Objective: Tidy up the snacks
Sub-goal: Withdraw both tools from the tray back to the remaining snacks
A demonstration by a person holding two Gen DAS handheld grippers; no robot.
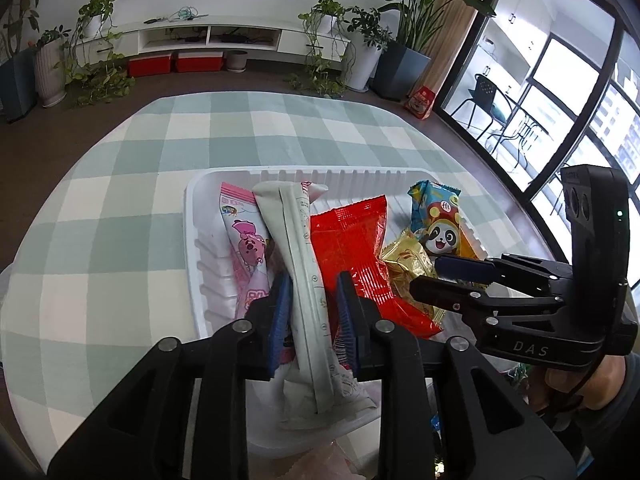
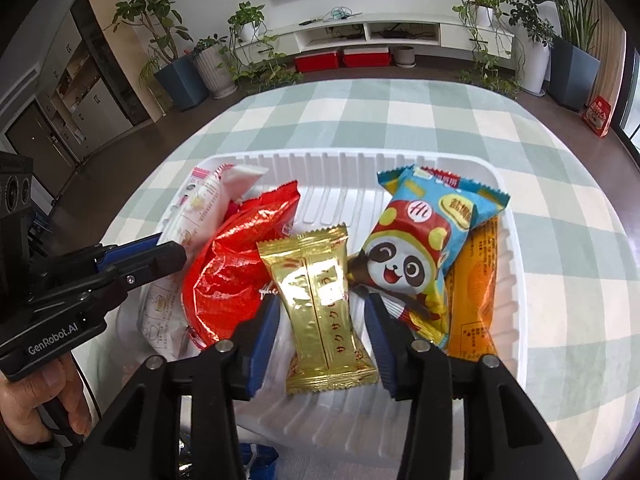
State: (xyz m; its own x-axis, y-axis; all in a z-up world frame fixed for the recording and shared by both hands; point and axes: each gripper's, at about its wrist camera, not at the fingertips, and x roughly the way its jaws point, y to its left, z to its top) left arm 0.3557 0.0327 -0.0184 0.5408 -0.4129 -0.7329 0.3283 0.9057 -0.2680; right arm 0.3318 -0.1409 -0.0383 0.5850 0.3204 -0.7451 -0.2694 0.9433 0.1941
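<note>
Release seems in hand: left gripper (image 1: 310,312) straddles the white packet (image 1: 308,280), right gripper (image 2: 322,332) the gold wafer packet (image 2: 320,300), both slack in the white tray (image 2: 512,280); next, likely withdraw upward.

Six snack packets lie in the white tray (image 2: 516,280): pink (image 1: 244,240), white (image 1: 300,264), red (image 2: 232,264), gold (image 2: 320,300), blue panda (image 2: 416,248), orange (image 2: 476,300).

A worktop (image 1: 120,208) draped in a pale green-and-white checked cloth (image 2: 540,152) carries a white ribbed plastic tray (image 1: 192,248), set near the front edge. The cloth covers the surface from edge to edge in both wrist views, and the tray is the only item seen resting directly on it. Snack packets lie inside the tray, not on the cloth, while dark flooring (image 1: 52,136) shows beyond the worktop's far rim.
</note>
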